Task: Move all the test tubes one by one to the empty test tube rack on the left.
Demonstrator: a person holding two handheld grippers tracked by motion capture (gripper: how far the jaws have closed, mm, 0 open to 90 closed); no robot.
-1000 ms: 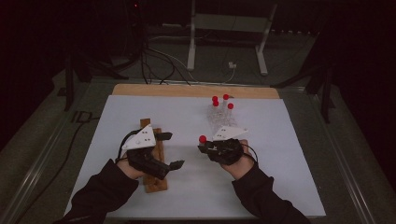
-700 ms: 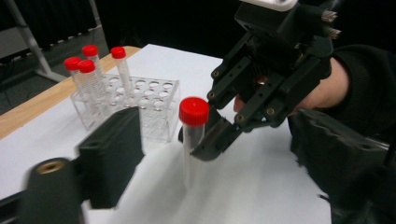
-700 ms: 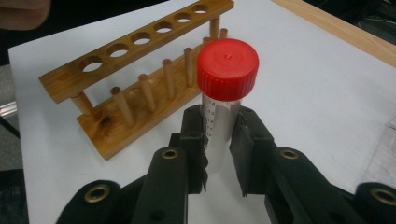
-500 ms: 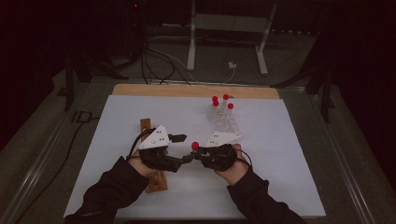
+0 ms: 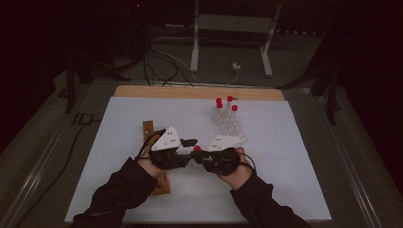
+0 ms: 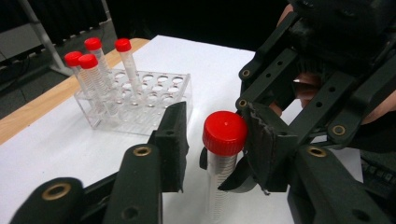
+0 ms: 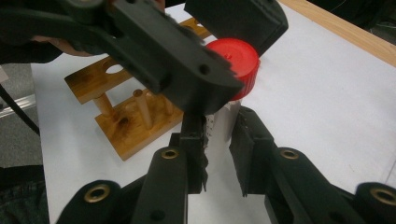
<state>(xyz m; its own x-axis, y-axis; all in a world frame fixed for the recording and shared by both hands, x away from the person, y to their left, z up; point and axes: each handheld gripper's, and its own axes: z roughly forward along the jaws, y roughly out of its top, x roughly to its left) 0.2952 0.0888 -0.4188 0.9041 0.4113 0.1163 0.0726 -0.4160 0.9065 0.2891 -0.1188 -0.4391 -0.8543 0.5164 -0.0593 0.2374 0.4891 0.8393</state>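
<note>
Right claw (image 7: 218,140) clamps tube (image 6: 219,177); left claw (image 6: 212,140), just closing, brackets red cap (image 6: 225,132), one pad touching; next: pinch, twist off.

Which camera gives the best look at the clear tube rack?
The left gripper view: the clear tube rack sits close, its holes and four red-capped tubes distinct. The high view shows it small and faint.

Left gripper (image 5: 189,149) fingers just closing; right gripper (image 5: 199,156) clamped.
</note>
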